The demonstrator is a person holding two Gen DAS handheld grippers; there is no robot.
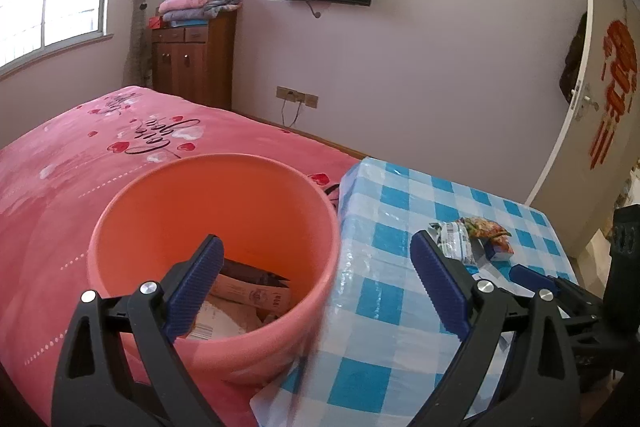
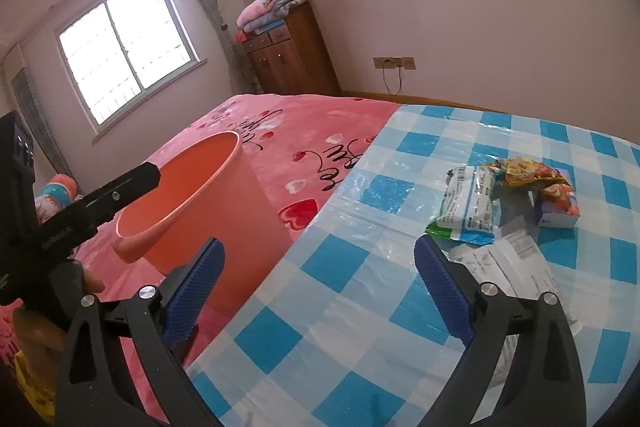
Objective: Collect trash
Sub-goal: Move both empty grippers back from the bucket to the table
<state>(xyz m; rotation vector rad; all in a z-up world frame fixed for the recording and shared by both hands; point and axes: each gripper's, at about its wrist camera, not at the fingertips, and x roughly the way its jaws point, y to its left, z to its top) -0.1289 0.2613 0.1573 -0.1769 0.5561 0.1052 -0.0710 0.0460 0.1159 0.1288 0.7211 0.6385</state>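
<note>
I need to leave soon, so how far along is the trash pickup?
Partly done. The orange bin already holds some paper packaging. Nothing is in hand: the left tool and right tool are both open and empty. Left on the checked tablecloth: white wrapper, colourful wrapper, small box, paper slip.

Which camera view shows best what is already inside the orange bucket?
The left wrist view. It looks down into the orange bucket, where a brown carton and white paper wrappers lie at the bottom. The right wrist view shows the bucket from the side, only its rim, outer wall and upper inside wall, nothing of the contents.
</note>
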